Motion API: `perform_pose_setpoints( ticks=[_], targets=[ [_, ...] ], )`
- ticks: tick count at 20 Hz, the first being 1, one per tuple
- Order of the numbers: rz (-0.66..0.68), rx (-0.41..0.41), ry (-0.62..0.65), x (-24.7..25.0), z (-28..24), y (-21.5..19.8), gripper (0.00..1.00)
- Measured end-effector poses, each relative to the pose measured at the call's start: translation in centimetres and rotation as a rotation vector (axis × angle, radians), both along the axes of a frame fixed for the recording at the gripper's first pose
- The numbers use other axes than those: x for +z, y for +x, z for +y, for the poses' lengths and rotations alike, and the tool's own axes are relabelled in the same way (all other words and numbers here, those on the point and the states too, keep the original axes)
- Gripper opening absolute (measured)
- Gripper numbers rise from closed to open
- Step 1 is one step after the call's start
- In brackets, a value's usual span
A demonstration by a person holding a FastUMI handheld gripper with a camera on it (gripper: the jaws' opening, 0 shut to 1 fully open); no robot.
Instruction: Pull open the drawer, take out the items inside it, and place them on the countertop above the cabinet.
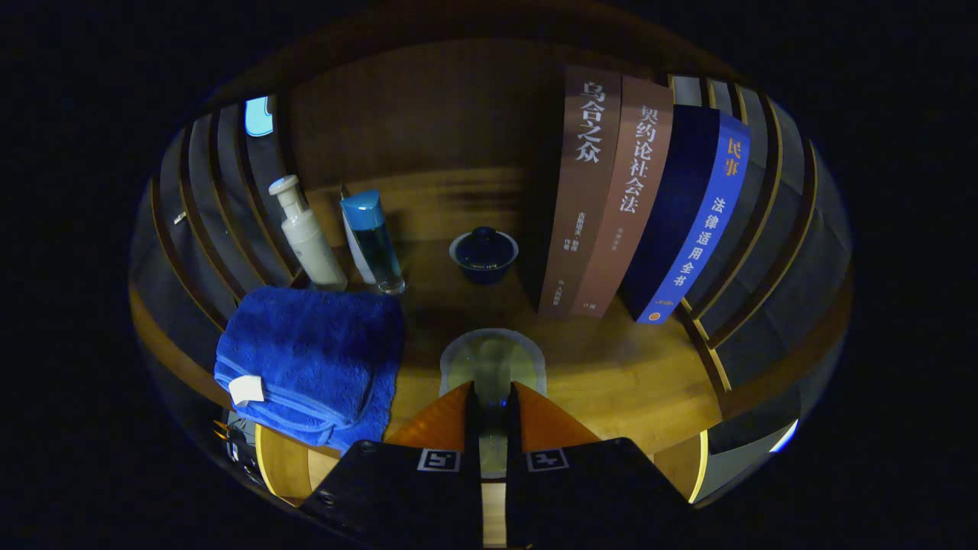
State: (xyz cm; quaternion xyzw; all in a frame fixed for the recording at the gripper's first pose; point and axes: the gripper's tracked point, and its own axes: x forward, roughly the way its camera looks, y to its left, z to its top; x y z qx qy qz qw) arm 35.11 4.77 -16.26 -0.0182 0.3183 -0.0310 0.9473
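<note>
My gripper (493, 388) hangs low over the wooden countertop (619, 378). Its two orange fingers (439, 420) stand close together, with a narrow gap between them. A clear, pale greenish glass-like item (493, 355) sits in that gap and sticks out just ahead of the fingertips. Both fingers appear to press on it. Its lower part is hidden behind the fingers. It hovers at or just above the countertop; I cannot tell whether it touches.
A folded blue towel (306, 359) lies left of the fingers. Beyond it stand a white pump bottle (306, 237) and a blue-capped clear bottle (372, 241). A dark blue lidded bowl (484, 253) sits straight ahead. Brown books (603, 198) and a blue book (688, 221) stand on the right, with slatted walls (764, 229) on both sides.
</note>
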Motion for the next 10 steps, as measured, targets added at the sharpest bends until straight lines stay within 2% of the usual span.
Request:
perform_pose_setpoints(
  ticks=[6,7,10],
  targets=[
    [0.022,0.001,0.036,-0.64,-0.24,0.93,0.28],
    [0.018,-0.006,0.040,-0.50,-0.51,0.85,0.34],
    [0.010,-0.006,0.037,-0.23,-0.64,0.70,0.67]
  ],
)
